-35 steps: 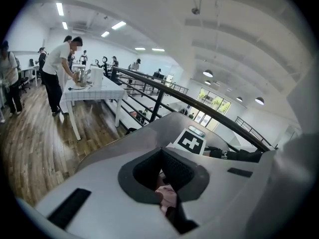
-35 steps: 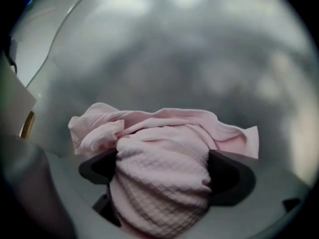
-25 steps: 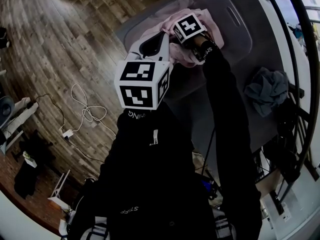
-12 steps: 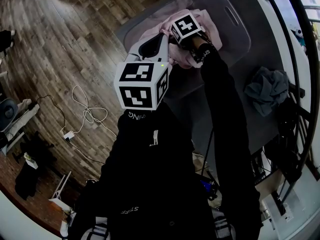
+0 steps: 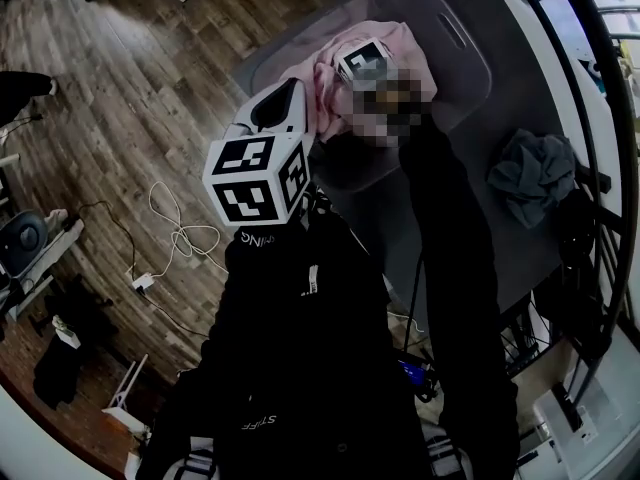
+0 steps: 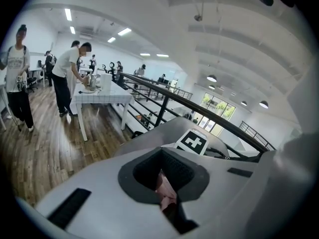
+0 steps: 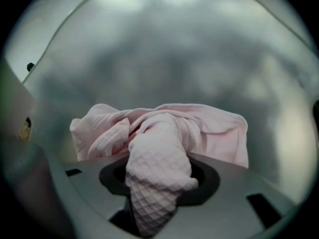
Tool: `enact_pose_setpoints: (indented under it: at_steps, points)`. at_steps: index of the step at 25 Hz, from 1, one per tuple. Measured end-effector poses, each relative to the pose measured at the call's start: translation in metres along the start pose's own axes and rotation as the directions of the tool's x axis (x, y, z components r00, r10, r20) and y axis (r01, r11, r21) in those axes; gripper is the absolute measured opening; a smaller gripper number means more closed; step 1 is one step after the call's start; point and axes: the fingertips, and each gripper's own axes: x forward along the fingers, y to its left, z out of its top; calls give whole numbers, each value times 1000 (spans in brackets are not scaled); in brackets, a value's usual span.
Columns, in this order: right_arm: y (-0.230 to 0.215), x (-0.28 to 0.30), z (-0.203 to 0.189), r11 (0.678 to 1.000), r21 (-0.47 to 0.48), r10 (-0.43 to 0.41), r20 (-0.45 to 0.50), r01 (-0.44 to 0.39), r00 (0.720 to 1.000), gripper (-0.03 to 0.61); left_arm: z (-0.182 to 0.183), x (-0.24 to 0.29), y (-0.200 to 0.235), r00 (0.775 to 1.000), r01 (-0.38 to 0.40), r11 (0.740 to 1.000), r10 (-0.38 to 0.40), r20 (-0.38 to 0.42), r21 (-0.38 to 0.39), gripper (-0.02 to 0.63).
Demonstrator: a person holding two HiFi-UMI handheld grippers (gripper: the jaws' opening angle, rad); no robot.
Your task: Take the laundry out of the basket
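Note:
A pink waffle towel (image 5: 390,40) lies bunched in the grey plastic basket (image 5: 462,30). My right gripper (image 5: 358,63) points steeply down into the basket. Its jaws have just been closing, and the right gripper view shows them shut on a fold of the pink towel (image 7: 164,153), pinched at the right gripper (image 7: 157,185). My left gripper (image 5: 298,90) reaches to the towel's left edge. A strip of pink cloth (image 6: 165,189) sits pinched between the jaws of the left gripper (image 6: 167,195).
A blue-grey garment (image 5: 535,178) lies on the grey surface right of the basket. A black railing (image 5: 600,118) runs along the right. A white cable (image 5: 180,233) lies on the wood floor at left. People stand by a white table (image 6: 102,97) far off.
The right gripper has lifted a little with the pink towel bunched under it. The left gripper has shifted left and toward me, staying at the towel's edge.

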Motion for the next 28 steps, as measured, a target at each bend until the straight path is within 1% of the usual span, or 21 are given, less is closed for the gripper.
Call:
enact_pose_setpoints:
  at_steps: [3,7,10,12,14,16,20,22,25,28]
  points:
    - [2,-29,11,998,-51,-42,70,46,997,215,3,-10,5,1000,-4,1000,4,12,1,2]
    - [11,-79,32,989,-99,-93,189,113,978,215,12,-25,6,999,4,1000,-4,37,-3,2]
    - [19,-118,37,978,-100,-149,263,180,953,215,20,-40,3,998,11,1000,-11,56,-2,2]
    - [21,-149,40,971,-73,-191,331,227,924,215,26,-50,-1,997,17,1000,-17,72,5,2]
    - [24,-183,41,966,-25,-226,407,258,885,215,33,-61,-6,996,21,1000,-22,88,12,2]
    - [28,-218,41,958,27,-262,481,284,837,215,39,-71,-10,994,26,999,-28,106,19,2]
    - [39,-282,37,923,90,-351,595,375,722,216,54,-90,-17,988,40,998,-46,148,40,2]
    - [47,-311,34,907,123,-383,636,402,670,216,63,-100,-20,984,45,998,-53,167,51,2]
    - [58,-355,28,891,197,-423,686,409,592,216,77,-116,-26,979,52,996,-64,191,69,2]
    - [69,-395,18,874,287,-466,723,391,510,218,90,-132,-36,972,59,994,-78,221,91,2]
